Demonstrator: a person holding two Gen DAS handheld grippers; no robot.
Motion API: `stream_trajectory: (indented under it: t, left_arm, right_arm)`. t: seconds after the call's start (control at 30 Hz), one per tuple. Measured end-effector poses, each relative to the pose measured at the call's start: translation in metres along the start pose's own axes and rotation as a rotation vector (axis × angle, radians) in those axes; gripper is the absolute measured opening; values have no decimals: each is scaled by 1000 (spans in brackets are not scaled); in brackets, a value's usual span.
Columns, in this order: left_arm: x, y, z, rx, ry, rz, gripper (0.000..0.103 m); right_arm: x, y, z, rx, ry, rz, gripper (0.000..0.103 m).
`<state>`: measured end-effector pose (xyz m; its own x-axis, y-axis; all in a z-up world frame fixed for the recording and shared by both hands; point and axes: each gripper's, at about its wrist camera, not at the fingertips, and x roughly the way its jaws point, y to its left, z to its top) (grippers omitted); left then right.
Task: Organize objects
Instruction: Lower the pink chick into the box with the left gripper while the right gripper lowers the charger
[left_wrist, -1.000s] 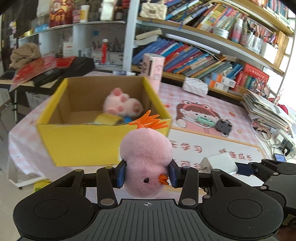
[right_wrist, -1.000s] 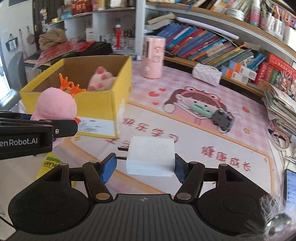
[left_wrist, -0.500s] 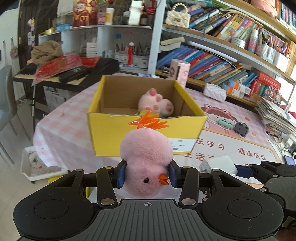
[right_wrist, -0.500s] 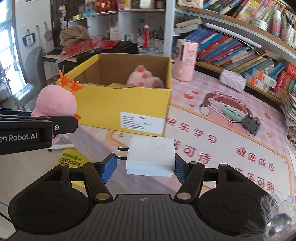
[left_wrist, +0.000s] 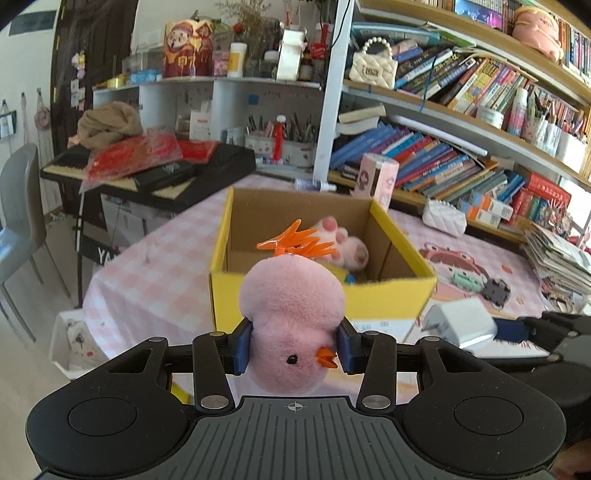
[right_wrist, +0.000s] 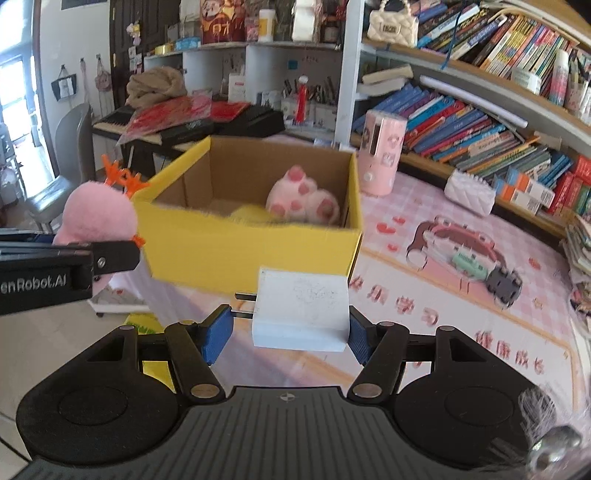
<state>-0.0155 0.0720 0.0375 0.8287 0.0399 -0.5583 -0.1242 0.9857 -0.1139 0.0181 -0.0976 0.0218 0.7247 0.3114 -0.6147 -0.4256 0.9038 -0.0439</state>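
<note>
Gripping pink chick (left_wrist: 291, 317), white charger (right_wrist: 301, 308)

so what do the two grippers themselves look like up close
Both match: a black ribbed body with two round discs, black linkage arms with silver pivot screws, and blue pads on the fingers. See the left gripper and right gripper. White lettering ending "enRobot.AI" runs along the left gripper's side. No cables or sleeves show.

"enRobot.AI" on the left gripper (right_wrist: 107, 254) side, cut off.
</note>
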Motion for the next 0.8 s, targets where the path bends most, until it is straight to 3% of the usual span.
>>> stream_trajectory:
  t: [0.23, 0.43, 0.8]
  left_arm:
    - [21, -4, 28, 11, -45, 32, 43]
    - [53, -8, 44, -3, -38, 63, 43]
    - [113, -23, 56, 24, 45, 112, 43]
  right_arm:
    - [18, -18, 44, -8, -82, -3, 62]
    - [43, -32, 73, -47, -110, 15, 62]
    - [97, -50, 103, -132, -99, 71, 62]
